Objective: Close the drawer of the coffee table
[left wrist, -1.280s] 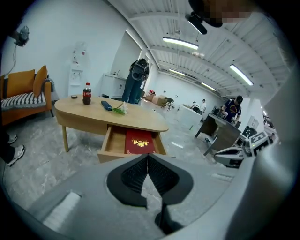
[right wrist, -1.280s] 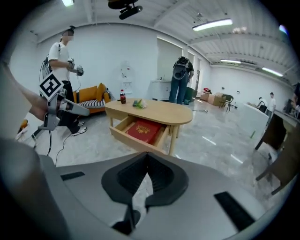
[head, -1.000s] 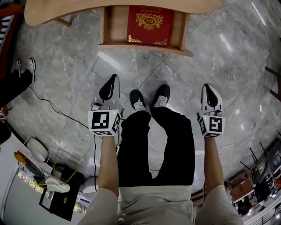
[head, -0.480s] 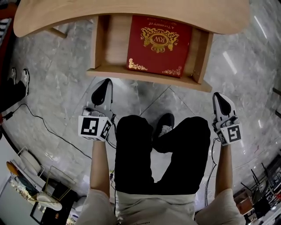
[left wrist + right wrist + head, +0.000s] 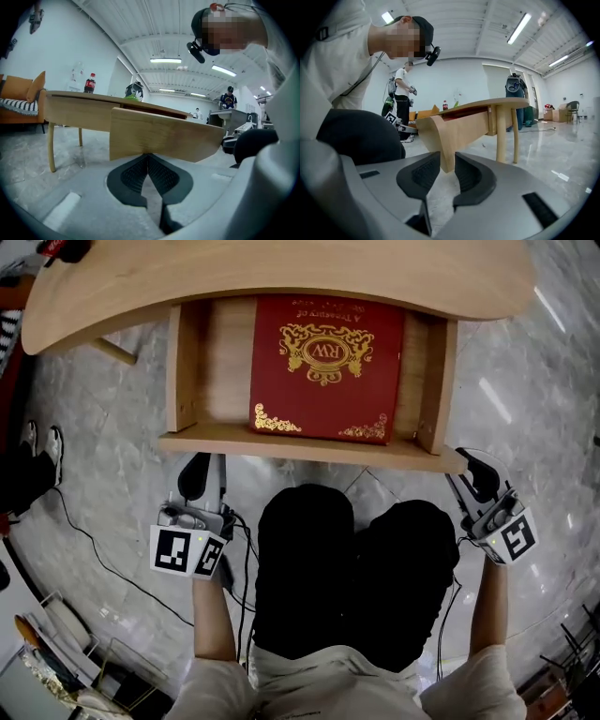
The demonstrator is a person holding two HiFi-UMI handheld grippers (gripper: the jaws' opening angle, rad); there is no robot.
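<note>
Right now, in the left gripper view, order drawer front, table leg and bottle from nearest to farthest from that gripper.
1. Drawer front, straight ahead of the left gripper.
2. Table leg, left.
3. Bottle, farther back, upper left.

The drawer point(image 5: 281, 442) was pale wood, the book point(image 5: 323, 371) deep red with gold crest and corner scrollwork, the floor point(image 5: 103, 456) grey marble veined in white, and the person's trousers point(image 5: 309, 587) plain black.

Matt pale wood drawer point(image 5: 309, 442), glossy marble-look floor point(image 5: 122, 427), seemingly cloth-bound book point(image 5: 323, 381)
</note>
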